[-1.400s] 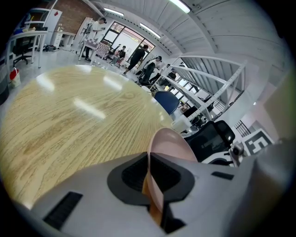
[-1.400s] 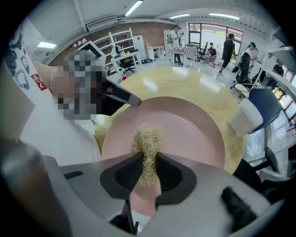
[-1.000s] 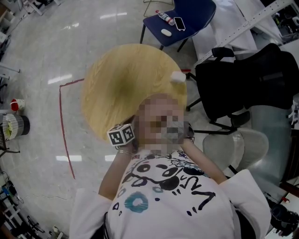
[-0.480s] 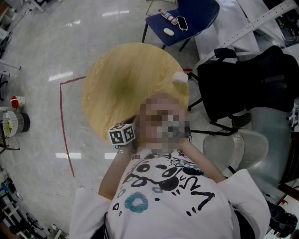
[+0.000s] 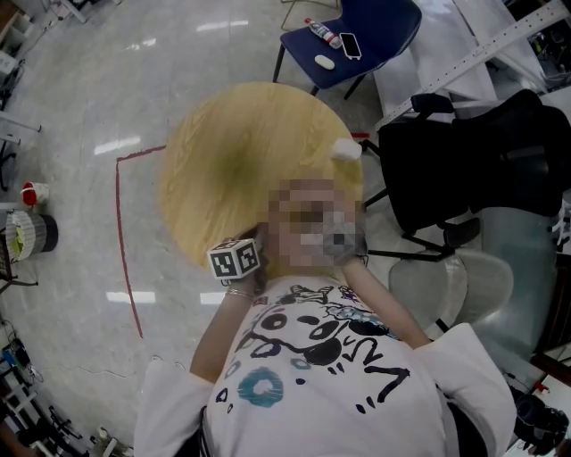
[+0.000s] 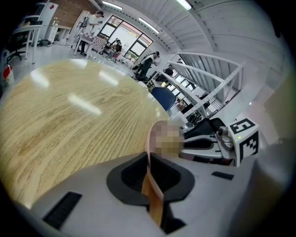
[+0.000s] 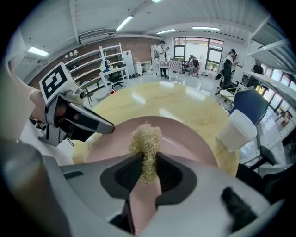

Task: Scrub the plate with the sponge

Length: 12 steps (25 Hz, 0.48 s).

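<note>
The pink plate [image 7: 185, 139] is over the round wooden table [image 7: 194, 109]. My left gripper [image 6: 152, 180] is shut on its rim [image 6: 156, 203], which shows edge-on between the jaws. My right gripper [image 7: 147, 162] is shut on a yellowish, fibrous sponge [image 7: 145, 141], whose tip rests on the plate's face. In the right gripper view the left gripper [image 7: 76, 118] reaches the plate's left rim. In the head view only the left gripper's marker cube [image 5: 235, 260] shows; a mosaic patch hides the plate, the sponge and most of the right gripper.
A white cup-like thing [image 7: 237, 129] stands near the table's right edge [image 5: 344, 150]. Beyond the table [image 5: 232, 152] is a blue chair [image 5: 357, 27] with a bottle, a phone and a mouse on it. Black and grey chairs [image 5: 464, 170] crowd the right side. Red tape [image 5: 120, 232] marks the floor.
Almost nothing differs in the head view: the left gripper's cube keeps its place, and the camera has shifted slightly. The right gripper stays hidden under the patch.
</note>
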### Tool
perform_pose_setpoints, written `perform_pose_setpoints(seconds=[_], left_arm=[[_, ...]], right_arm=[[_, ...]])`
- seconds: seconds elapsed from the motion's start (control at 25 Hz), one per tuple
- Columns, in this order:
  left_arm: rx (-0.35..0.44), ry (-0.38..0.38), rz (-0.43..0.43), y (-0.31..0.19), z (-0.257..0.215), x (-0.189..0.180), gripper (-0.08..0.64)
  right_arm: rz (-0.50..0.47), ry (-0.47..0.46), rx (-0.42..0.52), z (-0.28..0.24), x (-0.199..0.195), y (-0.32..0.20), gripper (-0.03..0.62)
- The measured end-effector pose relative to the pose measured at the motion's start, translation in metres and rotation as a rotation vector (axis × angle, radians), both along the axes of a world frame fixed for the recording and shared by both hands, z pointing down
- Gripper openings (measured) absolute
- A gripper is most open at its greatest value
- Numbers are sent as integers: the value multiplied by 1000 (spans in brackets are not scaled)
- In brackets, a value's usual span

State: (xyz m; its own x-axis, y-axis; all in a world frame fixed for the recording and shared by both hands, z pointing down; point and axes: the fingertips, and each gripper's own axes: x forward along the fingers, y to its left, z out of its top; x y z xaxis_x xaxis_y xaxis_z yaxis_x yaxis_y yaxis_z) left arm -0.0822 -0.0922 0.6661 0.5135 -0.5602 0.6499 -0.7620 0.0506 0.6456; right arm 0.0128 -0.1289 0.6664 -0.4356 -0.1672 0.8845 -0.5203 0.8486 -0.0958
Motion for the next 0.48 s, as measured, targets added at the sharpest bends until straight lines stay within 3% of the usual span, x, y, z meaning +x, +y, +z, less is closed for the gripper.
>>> perform_pose_setpoints(seconds=[0.48], left_arm=[[53, 3, 34, -1, -9, -3, 29]], right_arm=[[114, 38, 68, -12, 35, -22, 95]])
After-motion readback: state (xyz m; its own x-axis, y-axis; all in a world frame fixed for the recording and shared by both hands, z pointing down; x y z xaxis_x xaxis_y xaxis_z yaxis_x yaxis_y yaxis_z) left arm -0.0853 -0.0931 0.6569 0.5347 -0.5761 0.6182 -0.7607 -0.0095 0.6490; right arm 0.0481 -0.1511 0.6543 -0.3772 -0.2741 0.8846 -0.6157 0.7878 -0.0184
